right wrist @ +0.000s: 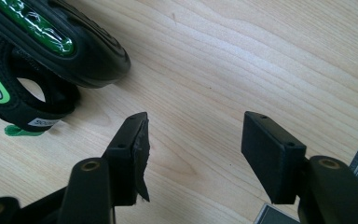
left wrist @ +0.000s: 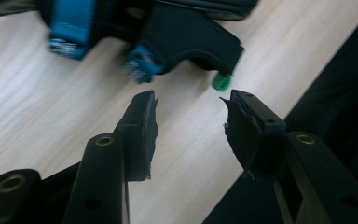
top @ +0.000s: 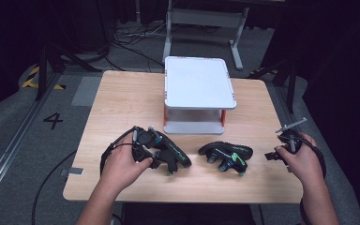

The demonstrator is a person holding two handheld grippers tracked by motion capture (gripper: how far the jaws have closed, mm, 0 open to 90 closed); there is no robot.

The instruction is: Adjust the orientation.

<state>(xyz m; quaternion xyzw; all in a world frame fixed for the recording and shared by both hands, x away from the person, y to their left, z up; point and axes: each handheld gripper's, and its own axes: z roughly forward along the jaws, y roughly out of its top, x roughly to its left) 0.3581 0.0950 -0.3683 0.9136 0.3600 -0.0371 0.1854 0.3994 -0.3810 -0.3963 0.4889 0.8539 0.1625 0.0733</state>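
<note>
Sandals (top: 225, 155) on wooden table (top: 122, 101); grey carpet floor (top: 37, 140).

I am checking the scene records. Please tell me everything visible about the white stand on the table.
The white stand is a two-level rack: a flat, rounded-corner top tray, which looks like plastic, held on short orange posts over a smaller white base. It stands upright at the middle far side of the wooden table, its top bare. Neither gripper touches it.
</note>
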